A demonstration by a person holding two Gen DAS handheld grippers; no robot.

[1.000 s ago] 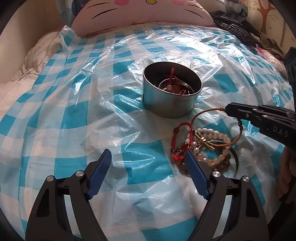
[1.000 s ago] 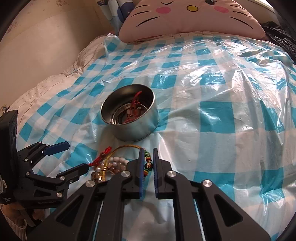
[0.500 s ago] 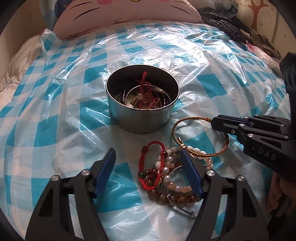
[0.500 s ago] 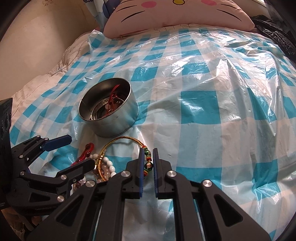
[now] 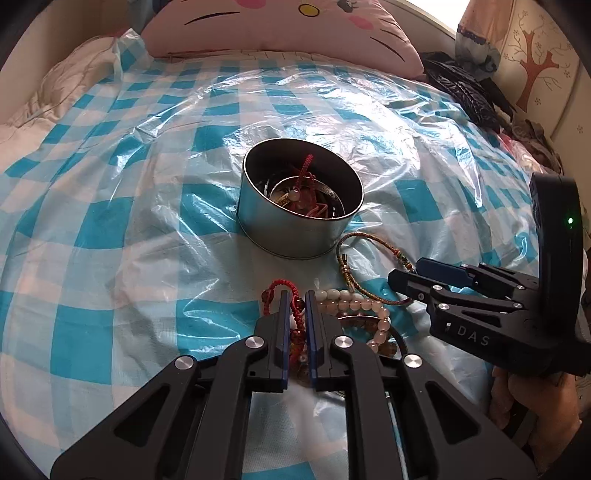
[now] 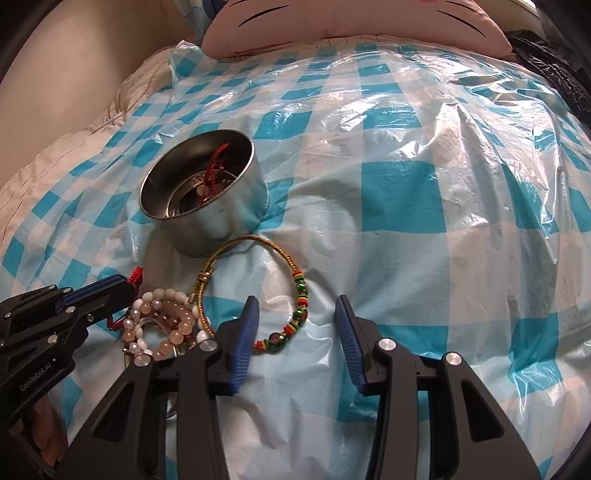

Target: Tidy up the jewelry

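Jewelry lies in a small heap on the bed, on a blue-checked plastic sheet (image 5: 110, 229), just in front of a round metal tin (image 5: 299, 221).

Left hand-held gripper (image 5: 295, 306): jaws closed on the red cord bracelet (image 5: 282, 287) at the near-left edge of the heap.

Right hand-held gripper (image 6: 295, 321): jaws opening, pads clear of everything. The beaded stretch of the gold cord bracelet (image 6: 258, 240) lies between them on the sheet, untouched; its far loop touches the tin's base.

Pale bead bracelets (image 6: 166, 321) sit between the two grippers. The tin already contains a red cord piece and metal bangles. A cat-face pillow (image 5: 295, 26) lies beyond the sheet.
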